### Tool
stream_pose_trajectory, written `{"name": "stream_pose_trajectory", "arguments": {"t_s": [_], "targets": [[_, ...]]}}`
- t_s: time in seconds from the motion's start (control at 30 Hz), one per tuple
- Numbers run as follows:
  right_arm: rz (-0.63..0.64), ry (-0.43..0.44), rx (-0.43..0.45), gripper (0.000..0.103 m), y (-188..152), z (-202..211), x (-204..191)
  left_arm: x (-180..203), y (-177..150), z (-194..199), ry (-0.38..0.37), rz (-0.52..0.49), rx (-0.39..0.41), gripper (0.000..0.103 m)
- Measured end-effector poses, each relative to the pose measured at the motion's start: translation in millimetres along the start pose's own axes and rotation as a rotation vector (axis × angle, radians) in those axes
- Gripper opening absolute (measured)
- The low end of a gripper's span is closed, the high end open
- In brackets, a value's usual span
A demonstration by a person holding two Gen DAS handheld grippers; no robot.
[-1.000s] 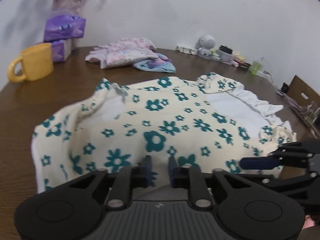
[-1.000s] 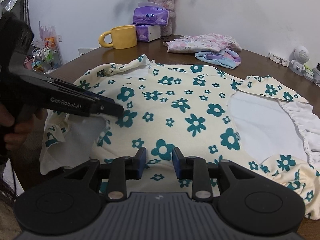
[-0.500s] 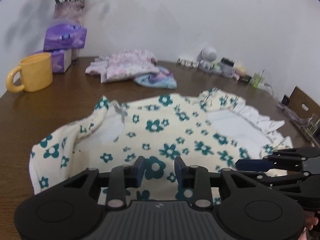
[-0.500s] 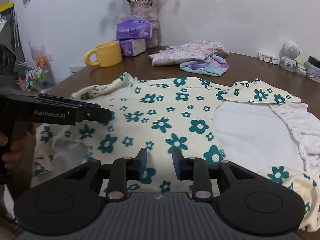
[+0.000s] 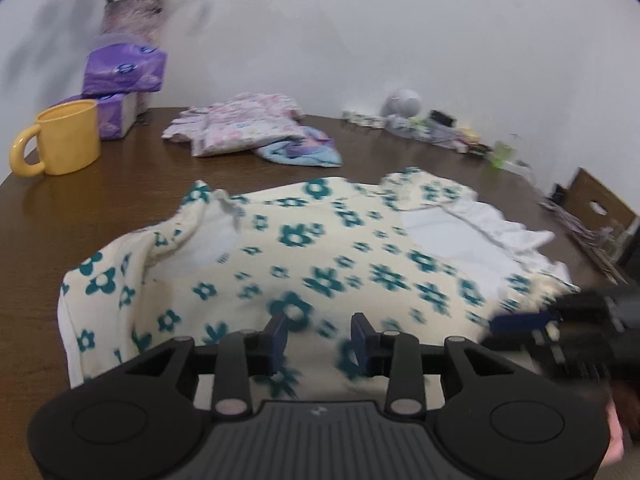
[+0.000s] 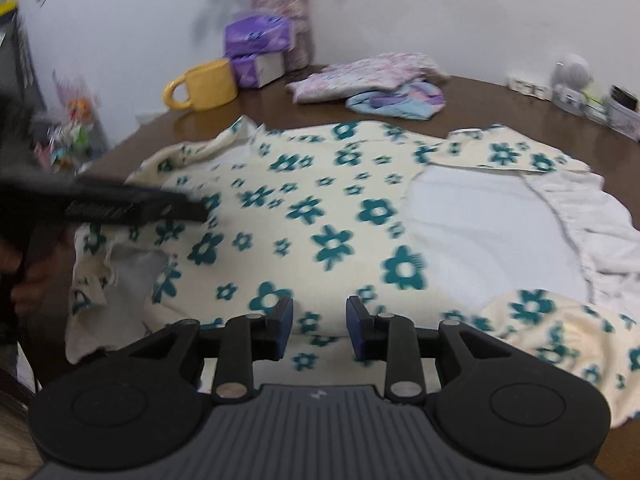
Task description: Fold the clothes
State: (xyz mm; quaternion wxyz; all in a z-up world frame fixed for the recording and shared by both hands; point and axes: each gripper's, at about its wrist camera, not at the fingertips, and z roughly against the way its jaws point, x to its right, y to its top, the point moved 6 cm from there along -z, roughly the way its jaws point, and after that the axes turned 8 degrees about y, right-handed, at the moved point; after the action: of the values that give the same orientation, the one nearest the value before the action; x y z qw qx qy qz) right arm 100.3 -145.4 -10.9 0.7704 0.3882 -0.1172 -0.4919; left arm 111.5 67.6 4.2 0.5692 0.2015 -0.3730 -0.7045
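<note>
Dress [image 5: 320, 264], cream knit printed with teal flowers, lies spread on the brown wooden table [image 5: 100, 208], its white lining and ruffled hem turned out at one side. My left claw [image 5: 318, 338] has just been opening and now stands apart above the near edge with no cloth between its pads, whereas a second ago it was nearly closed there. My right claw [image 6: 319, 326] likewise stands apart, empty. I judge one fold released and the next grasp pending.

no legible text, gripper label blurred, tissue-pack print unreadable
</note>
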Motion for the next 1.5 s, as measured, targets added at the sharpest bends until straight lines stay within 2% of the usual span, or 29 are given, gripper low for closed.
{"name": "stream_pose_trajectory", "arguments": {"t_s": [0.17,0.37,0.4,0.47,0.63,0.7,0.87,1.07,1.13,1.2,1.27,1.37,1.5], "targets": [[-0.013,-0.087,0.013,0.031,-3.9,30.0,26.4,9.1,-14.7,35.7,-0.074,-0.014,0.016,0.037],[0.025,-0.087,-0.013,0.031,-25.0,47.6,28.1,33.8,-33.0,64.0,-0.148,-0.053,0.017,0.035],[0.036,-0.082,-0.014,0.031,-28.6,49.6,26.6,39.8,-37.0,65.2,-0.143,-0.07,0.006,0.034],[0.058,-0.075,-0.012,0.031,-35.9,52.5,23.9,52.3,-46.6,64.3,-0.118,-0.119,-0.013,0.027],[0.13,-0.044,-0.014,0.032,-48.8,55.6,22.4,79.2,-65.0,52.7,-0.059,-0.218,-0.064,0.027],[0.191,-0.016,-0.023,0.036,-51.9,54.6,18.4,85.9,-67.6,48.6,-0.034,-0.252,-0.076,0.027],[0.365,0.025,-0.069,0.037,-55.0,46.4,11.3,95.4,-71.9,38.9,0.028,-0.334,-0.105,0.028],[0.457,0.101,-0.106,0.039,-50.0,42.7,15.3,102.2,-68.6,31.5,0.061,-0.397,-0.119,0.028],[0.462,0.123,-0.119,0.035,-47.7,41.4,17.1,103.9,-67.0,29.4,0.064,-0.413,-0.125,0.025],[0.456,0.148,-0.143,0.003,-46.4,39.8,18.2,106.4,-65.4,28.2,0.063,-0.431,-0.148,0.009],[0.453,0.162,-0.153,0.001,-43.5,40.2,18.4,107.3,-62.8,26.4,0.086,-0.449,-0.163,0.002],[0.455,0.173,-0.151,0.0,-36.9,43.5,18.9,107.4,-54.9,27.5,0.077,-0.458,-0.175,0.0],[0.486,0.173,-0.109,0.0,-16.8,67.0,16.2,109.5,-34.3,46.6,0.058,-0.449,-0.14,0.0]]}}
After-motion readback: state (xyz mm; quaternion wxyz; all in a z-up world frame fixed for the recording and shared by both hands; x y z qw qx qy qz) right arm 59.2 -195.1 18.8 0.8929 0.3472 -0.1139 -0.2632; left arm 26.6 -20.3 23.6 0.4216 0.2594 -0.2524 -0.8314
